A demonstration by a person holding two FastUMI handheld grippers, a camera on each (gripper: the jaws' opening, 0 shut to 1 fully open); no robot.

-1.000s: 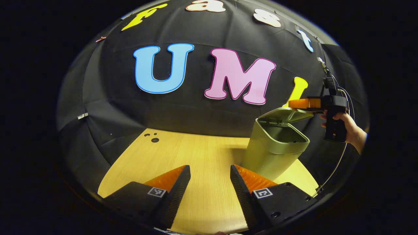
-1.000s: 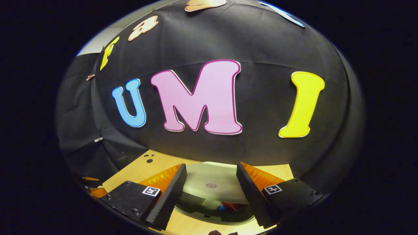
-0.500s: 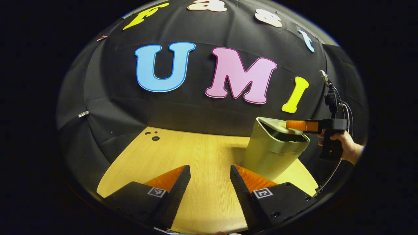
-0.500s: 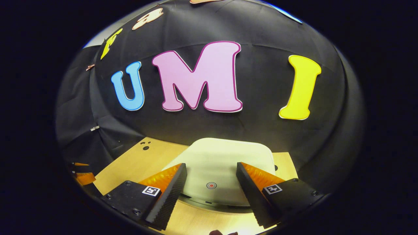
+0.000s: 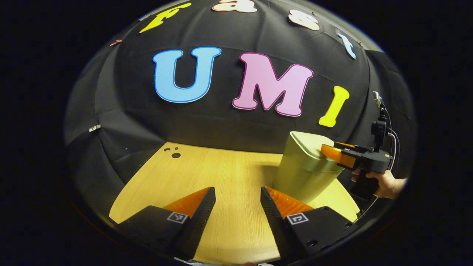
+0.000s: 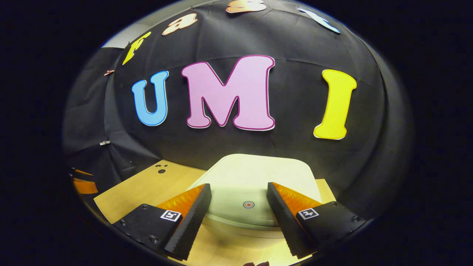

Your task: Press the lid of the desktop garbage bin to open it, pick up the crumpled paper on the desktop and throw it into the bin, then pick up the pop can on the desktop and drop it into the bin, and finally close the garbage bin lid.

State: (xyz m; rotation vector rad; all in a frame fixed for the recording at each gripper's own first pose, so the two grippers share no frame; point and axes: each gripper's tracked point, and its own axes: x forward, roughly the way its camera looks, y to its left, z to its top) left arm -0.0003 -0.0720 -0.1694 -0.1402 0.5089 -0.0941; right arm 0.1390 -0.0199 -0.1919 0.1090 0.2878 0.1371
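In the left gripper view, the left gripper [image 5: 237,210] sits at the bottom centre of the frame with its fingers spread apart, holding nothing, above the bare wooden table [image 5: 207,173]. At the right of the frame stands the garbage bin [image 5: 305,171], with its lid [image 5: 308,142] down flat on the body. The right gripper [image 5: 327,150], held by a hand [image 5: 382,183] at the far right edge, angles down onto the near edge of that lid (whether its tips press or merely rest there cannot be told).

The right gripper view gives the same lid [image 6: 258,177] from above: it lies in the lower centre, pale and closed, with a small red ring mark [image 6: 248,204] between the two fingers. The right gripper [image 6: 238,212] is spread wide here, straddling the mark and gripping nothing. A strip of table [image 6: 147,184] shows at lower left.
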